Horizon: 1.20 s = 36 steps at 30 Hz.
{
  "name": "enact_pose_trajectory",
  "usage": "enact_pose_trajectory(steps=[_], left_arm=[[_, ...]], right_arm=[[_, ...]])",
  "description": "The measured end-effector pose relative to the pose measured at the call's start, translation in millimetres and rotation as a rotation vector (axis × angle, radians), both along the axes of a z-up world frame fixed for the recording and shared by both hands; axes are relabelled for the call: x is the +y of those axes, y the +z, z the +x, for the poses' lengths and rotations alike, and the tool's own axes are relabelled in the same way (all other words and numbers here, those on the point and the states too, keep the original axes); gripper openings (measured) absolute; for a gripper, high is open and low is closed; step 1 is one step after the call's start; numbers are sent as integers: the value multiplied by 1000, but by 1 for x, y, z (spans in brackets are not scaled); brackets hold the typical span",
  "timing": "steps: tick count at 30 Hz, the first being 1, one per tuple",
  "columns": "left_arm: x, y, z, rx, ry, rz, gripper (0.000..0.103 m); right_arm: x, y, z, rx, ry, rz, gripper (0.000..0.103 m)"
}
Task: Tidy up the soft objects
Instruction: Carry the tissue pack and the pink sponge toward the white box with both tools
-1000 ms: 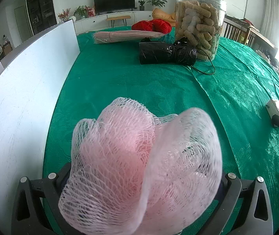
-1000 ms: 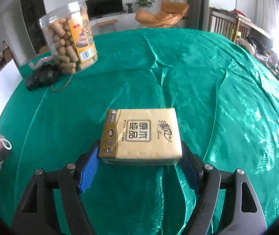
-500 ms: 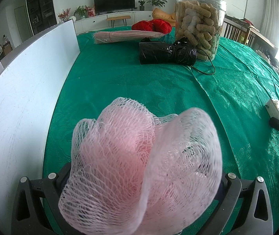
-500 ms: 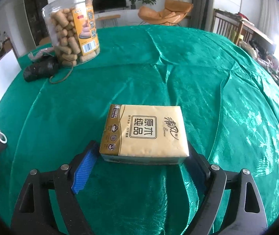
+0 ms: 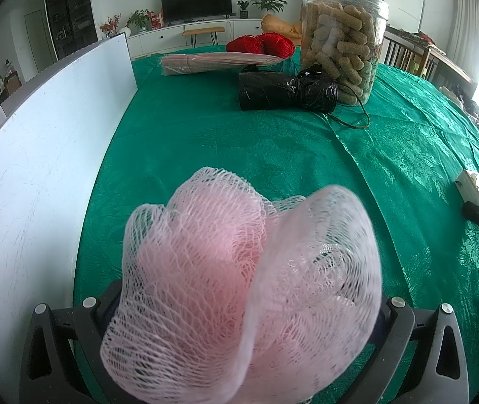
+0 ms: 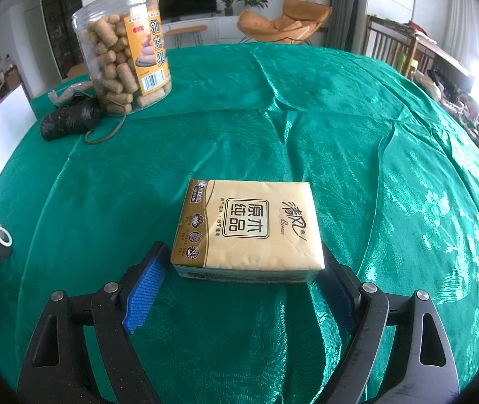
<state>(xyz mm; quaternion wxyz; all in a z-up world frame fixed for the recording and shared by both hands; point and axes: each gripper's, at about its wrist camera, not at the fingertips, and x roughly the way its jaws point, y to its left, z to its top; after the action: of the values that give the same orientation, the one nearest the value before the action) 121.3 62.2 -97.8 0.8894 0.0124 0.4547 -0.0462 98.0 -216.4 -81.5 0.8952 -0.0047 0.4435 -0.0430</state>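
Pink mesh loofah [image 5: 243, 289] in left claw [image 5: 246, 306]

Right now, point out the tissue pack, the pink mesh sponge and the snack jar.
tissue pack [image 6: 248, 227]: right wrist view, middle of its printed top.
pink mesh sponge [image 5: 239, 289]: left wrist view, centre of the netting.
snack jar [image 6: 118, 57]: right wrist view, clear wall.

Bench under green satin cloth [image 6: 273, 128], creased, glossy. Clear jar [image 6: 123, 50] of tan puffed sticks at 10 o'clock in right wrist view, upright, orange label facing camera. Black plastic roll [image 5: 286, 91] lying on side just beside jar, brown cord loop [image 5: 350, 119] trailing from it. Red yarn bundle [image 5: 261, 43] and long pinkish wrapped bundle [image 5: 212, 62] behind roll, 12 o'clock in left wrist view. White board [image 5: 31, 168] standing on edge along 9 o'clock side. TV [image 5: 195, 1], potted plants, orange chair [image 6: 283, 22] in room beyond.
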Motion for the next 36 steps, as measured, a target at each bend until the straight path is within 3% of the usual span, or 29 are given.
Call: enact_pose_trajectory(steps=[16,21,25,27,31,34,36], left_arm=[[0,0,0,0,0,0,103],[0,0,0,0,0,0,103],[0,0,0,0,0,0,103],[0,0,0,0,0,0,103],[0,0,0,0,0,0,103],[0,0,0,0,0,0,103],[0,0,0,0,0,0,103]], right_arm=[[-1,2,-3,-12,5,18,86],[-32,32,-21,-215,-11,231,86],[-64,33,-27,-261,-108,386,86],[-72,33,-28,-271,-140,407,86],[-53,29,-22,-196,-73,385,87],[-6,26,-9,-128,14,145,87],[11,21,-3,-103,45,43,87]])
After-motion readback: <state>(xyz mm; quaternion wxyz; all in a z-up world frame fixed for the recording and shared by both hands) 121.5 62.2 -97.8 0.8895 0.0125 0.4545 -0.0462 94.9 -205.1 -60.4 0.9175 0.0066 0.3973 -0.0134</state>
